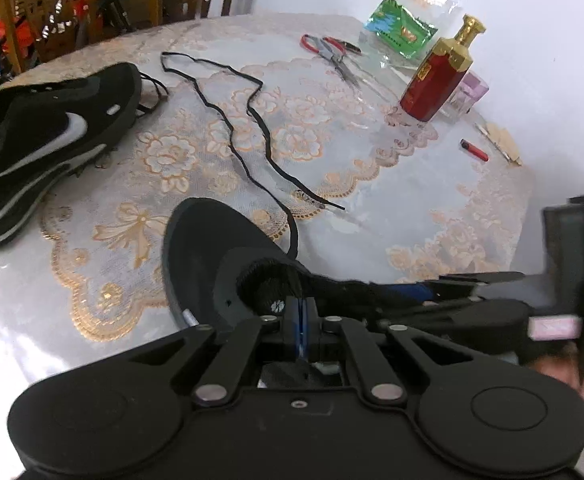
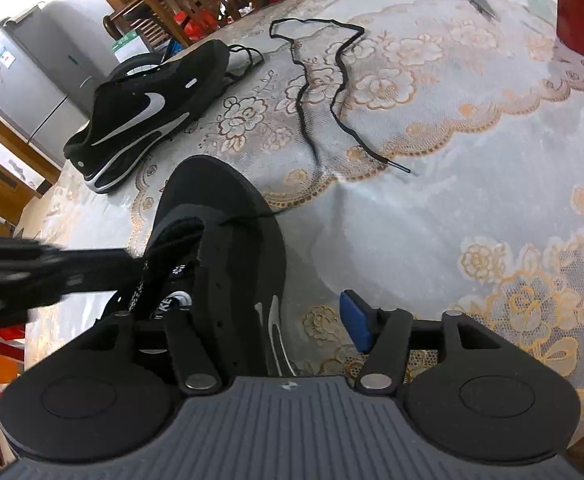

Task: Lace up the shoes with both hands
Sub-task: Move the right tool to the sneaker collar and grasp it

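Note:
A black shoe (image 1: 199, 248) stands close in front of me on the lace tablecloth, toe pointing away. Its black lace (image 1: 231, 128) snakes over the table and runs back into the shoe's throat. My left gripper (image 1: 300, 320) is over the throat, its blue pads pressed together on a strand of that lace. In the right wrist view this shoe (image 2: 219, 200) lies between the jaws of my right gripper (image 2: 263, 320), which stand open. The blue right pad (image 2: 356, 320) is clear of the shoe's side; the left finger is hidden behind it. The blurred left gripper (image 2: 127, 268) reaches in from the left.
A second black shoe (image 1: 51, 132) with a white swoosh sits at the far left. Scissors (image 1: 332, 52), a red bottle (image 1: 436, 80), a plastic bag (image 1: 404, 20) and a red lighter (image 1: 474, 150) lie at the far right. Wooden chairs (image 1: 23, 12) stand beyond the round table's edge.

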Action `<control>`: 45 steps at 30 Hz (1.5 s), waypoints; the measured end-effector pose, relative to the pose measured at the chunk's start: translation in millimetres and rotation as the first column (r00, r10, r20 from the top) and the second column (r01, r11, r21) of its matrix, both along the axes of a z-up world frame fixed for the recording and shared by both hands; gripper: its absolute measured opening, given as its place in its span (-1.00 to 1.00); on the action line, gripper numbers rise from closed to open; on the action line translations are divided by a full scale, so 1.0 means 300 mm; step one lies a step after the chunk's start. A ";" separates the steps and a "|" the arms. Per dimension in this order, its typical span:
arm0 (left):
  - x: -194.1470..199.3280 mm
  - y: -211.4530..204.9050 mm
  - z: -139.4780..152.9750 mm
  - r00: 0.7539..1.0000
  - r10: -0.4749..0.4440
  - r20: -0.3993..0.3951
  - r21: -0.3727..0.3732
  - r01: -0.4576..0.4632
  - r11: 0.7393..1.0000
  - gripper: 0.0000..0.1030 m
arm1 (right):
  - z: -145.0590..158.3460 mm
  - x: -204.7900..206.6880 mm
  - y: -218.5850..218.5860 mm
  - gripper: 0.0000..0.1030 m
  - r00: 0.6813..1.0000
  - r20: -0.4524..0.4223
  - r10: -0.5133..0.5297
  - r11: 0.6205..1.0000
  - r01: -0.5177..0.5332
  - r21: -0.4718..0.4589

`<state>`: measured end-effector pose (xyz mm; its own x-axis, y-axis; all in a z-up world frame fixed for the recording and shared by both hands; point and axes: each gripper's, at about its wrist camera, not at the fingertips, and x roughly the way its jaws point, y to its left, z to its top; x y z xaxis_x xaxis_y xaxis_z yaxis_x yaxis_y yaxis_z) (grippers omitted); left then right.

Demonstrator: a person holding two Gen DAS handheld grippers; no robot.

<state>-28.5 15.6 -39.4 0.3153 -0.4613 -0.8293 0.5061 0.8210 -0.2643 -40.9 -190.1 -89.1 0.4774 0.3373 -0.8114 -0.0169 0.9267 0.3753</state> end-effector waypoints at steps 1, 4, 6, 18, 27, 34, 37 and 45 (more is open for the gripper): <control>-0.012 0.016 0.016 1.000 0.006 0.000 0.005 -0.006 1.000 -0.98 | 0.000 -0.001 0.001 0.20 1.000 -0.001 0.001 1.000 -0.001 -0.001; -0.048 0.065 0.060 1.000 0.024 -0.001 0.022 -0.024 0.999 -0.98 | 0.003 -0.003 0.009 0.23 1.000 0.002 0.002 1.000 -0.002 -0.014; -0.070 0.093 0.091 0.999 0.035 0.000 0.029 -0.035 0.999 -0.98 | 0.002 -0.004 0.010 0.24 1.000 0.002 0.000 1.000 0.000 -0.016; -0.085 0.102 0.086 0.998 0.050 0.046 -0.010 -0.049 0.999 -0.97 | 0.098 -0.006 -0.016 -0.09 1.000 0.002 0.028 0.984 -0.028 0.176; -0.119 0.067 0.095 0.988 -0.049 0.147 0.026 0.045 0.999 -0.95 | 0.089 0.072 -0.035 -0.06 0.975 -0.207 0.084 0.780 0.065 0.622; -0.145 0.079 0.100 0.980 -0.065 0.190 0.037 0.059 0.998 -0.93 | 0.050 0.089 0.012 -0.20 0.941 -0.317 0.119 0.727 0.135 0.673; -0.148 0.089 0.097 0.980 -0.053 0.189 0.017 0.051 0.999 -0.92 | 0.059 0.098 0.004 -0.20 0.932 -0.339 0.124 0.720 0.151 0.677; -0.152 0.097 0.081 0.981 -0.050 0.189 0.022 0.047 0.999 -0.91 | 0.059 0.110 -0.013 -0.21 0.909 -0.408 0.087 0.710 0.231 0.665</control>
<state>-74.0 44.9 -15.1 0.4449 -0.4660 -0.7647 0.5847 0.7980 -0.1461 -7.9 -194.1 -71.3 0.2298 0.8478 -0.4779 0.3291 0.3944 0.8580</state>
